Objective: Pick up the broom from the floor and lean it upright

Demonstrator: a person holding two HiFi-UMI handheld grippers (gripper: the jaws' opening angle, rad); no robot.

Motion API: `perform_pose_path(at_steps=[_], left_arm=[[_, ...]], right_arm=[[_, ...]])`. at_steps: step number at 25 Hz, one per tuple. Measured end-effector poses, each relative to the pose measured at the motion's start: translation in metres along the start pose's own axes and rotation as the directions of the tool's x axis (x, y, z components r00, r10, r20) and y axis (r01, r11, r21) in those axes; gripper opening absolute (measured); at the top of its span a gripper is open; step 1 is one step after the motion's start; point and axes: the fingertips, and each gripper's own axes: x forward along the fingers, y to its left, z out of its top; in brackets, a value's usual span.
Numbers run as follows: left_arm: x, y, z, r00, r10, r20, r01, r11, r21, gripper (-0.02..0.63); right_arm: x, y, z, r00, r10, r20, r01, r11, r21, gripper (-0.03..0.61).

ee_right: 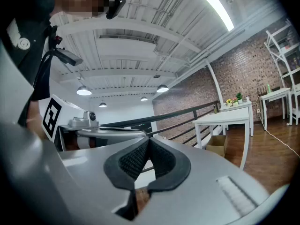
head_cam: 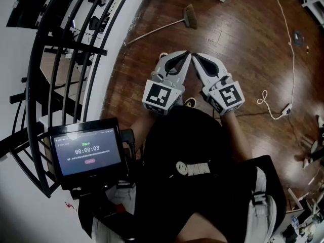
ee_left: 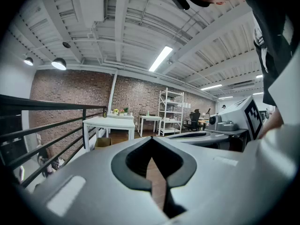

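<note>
Left gripper [head_cam: 186,54], right gripper [head_cam: 196,56] level, tips converging, both closed, broom [head_cam: 157,31] beyond

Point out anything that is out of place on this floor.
The broom lies flat on the wooden floor beside the railing, not standing. A white cable trails loose across the floor on the right.

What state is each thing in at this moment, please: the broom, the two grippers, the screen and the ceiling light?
broom, lying flat on the wooden floor, not picked up yet
left gripper, shut, nothing between its jaws
right gripper, shut, nothing between its jaws
screen, switched on, showing a timer
ceiling light, lit
</note>
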Motion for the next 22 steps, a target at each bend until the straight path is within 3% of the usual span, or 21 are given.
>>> perform_pose_path(at_steps=[4,8,14,17,20,22], left_arm=[[0.014,0.037,0.003,1.0,0.024,-0.003,-0.024,1.0,-0.015,0.011],[0.058,0.147,-0.014,0.998,0.05,-0.028,-0.053,0.993,-0.105,0.011],[0.089,0.267,-0.009,0.992,0.114,-0.047,-0.119,0.984,-0.129,0.012],[0.091,0.325,-0.029,0.985,0.161,-0.066,-0.168,0.98,-0.109,0.012],[0.089,0.37,-0.054,0.976,0.201,-0.08,-0.213,0.961,-0.179,0.012],[0.087,0.381,-0.061,0.973,0.217,-0.083,-0.23,0.95,-0.211,0.012]], right_arm=[[0.038,-0.011,0.005,0.999,0.039,-0.038,-0.039,0.999,-0.011,0.003],[0.154,-0.053,-0.003,0.983,0.108,-0.148,-0.112,0.993,-0.022,0.005],[0.264,-0.099,-0.003,0.946,0.151,-0.288,-0.201,0.967,-0.154,0.005],[0.315,-0.112,-0.021,0.91,0.157,-0.383,-0.262,0.936,-0.237,0.005],[0.359,-0.12,-0.052,0.853,0.187,-0.488,-0.348,0.9,-0.264,0.013],[0.372,-0.119,-0.072,0.787,0.225,-0.575,-0.433,0.865,-0.254,0.153]])
